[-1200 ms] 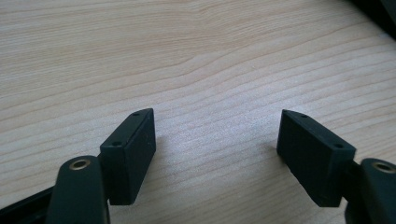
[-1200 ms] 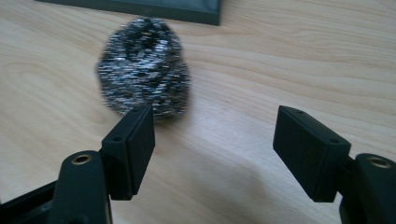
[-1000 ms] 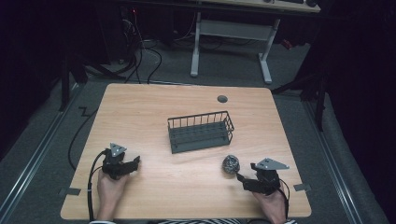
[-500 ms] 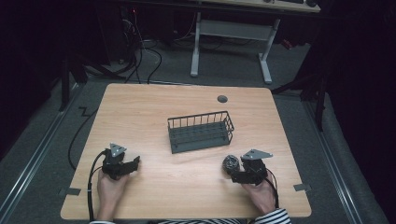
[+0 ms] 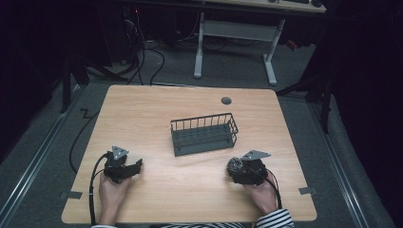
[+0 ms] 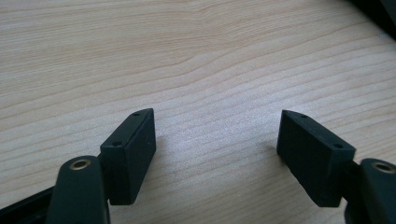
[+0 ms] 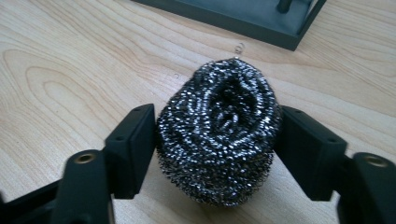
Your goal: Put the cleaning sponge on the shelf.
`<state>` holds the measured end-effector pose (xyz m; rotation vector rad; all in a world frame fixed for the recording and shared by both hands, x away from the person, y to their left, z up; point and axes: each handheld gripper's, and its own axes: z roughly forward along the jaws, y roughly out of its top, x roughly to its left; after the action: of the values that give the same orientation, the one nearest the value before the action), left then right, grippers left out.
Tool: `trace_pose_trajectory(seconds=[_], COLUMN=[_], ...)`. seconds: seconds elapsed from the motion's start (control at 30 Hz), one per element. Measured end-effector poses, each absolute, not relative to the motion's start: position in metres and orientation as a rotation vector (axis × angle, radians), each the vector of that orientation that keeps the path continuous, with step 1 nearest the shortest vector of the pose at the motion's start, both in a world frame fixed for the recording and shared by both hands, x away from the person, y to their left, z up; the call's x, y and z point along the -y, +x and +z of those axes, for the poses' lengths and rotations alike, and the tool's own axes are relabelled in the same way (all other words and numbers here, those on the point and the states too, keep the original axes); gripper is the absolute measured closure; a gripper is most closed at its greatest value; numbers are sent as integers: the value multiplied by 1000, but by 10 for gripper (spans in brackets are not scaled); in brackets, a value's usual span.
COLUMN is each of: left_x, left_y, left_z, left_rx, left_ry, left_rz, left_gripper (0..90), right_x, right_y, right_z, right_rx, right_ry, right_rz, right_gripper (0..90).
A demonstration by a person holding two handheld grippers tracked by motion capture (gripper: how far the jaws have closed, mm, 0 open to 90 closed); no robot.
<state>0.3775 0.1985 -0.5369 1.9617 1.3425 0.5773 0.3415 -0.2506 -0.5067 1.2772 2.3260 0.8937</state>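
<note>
Light wood-grain bench (image 5: 190, 118), rounded corners, a round dark cable plug (image 5: 226, 100) near its far edge. Room dark around it; grey floor (image 5: 228, 64), loose cables (image 5: 152, 52) on it at the far left, white legs of another desk (image 5: 233, 33) beyond. Grey tape marks (image 5: 306, 191) at the near bench corners.

Dark wire basket (image 5: 204, 134) sits mid-bench, long side running left-right, slightly skewed. In the right gripper view its frame stands just past the scourer, nothing between the two.

Steel wool scourer (image 7: 218, 135), a shiny coiled ball, lies on the bench at near right, just short of the basket's right end; in the high view (image 5: 235, 165). Roughly egg-shaped, long axis pointing away from the tongs toward the basket, a dimple on top.

Right tongs (image 7: 217, 144) have just been closing with the scourer between them; both pads press its sides, so gripping it. Right hand (image 5: 263, 192) behind, striped sleeve (image 5: 275, 219) at the bench edge.

Left tongs (image 6: 217, 149) wide apart, nothing in them, low over bare wood at near left; in the high view (image 5: 138, 164), held by the left hand (image 5: 111, 192), black cable (image 5: 92, 190) looping behind it.
</note>
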Motion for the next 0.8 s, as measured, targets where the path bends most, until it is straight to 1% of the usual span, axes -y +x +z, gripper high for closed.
trace_pose_trajectory(seconds=[0.3, 0.47, 0.8], left_x=[-199, -199, -199], left_y=[378, 378, 378], left_z=[-537, -537, -537], left_rx=[-1342, -1342, -1342], left_ry=[1962, 1962, 1961], left_rz=[577, 577, 572], left_gripper=[286, 286, 285], right_x=[253, 254, 260], right_y=[341, 338, 331], right_z=[-505, -503, -484], right_rx=[-2326, -2319, -2306], right_ry=[1297, 1290, 1250], right_rz=[918, 933, 995], right_gripper=[387, 392, 401])
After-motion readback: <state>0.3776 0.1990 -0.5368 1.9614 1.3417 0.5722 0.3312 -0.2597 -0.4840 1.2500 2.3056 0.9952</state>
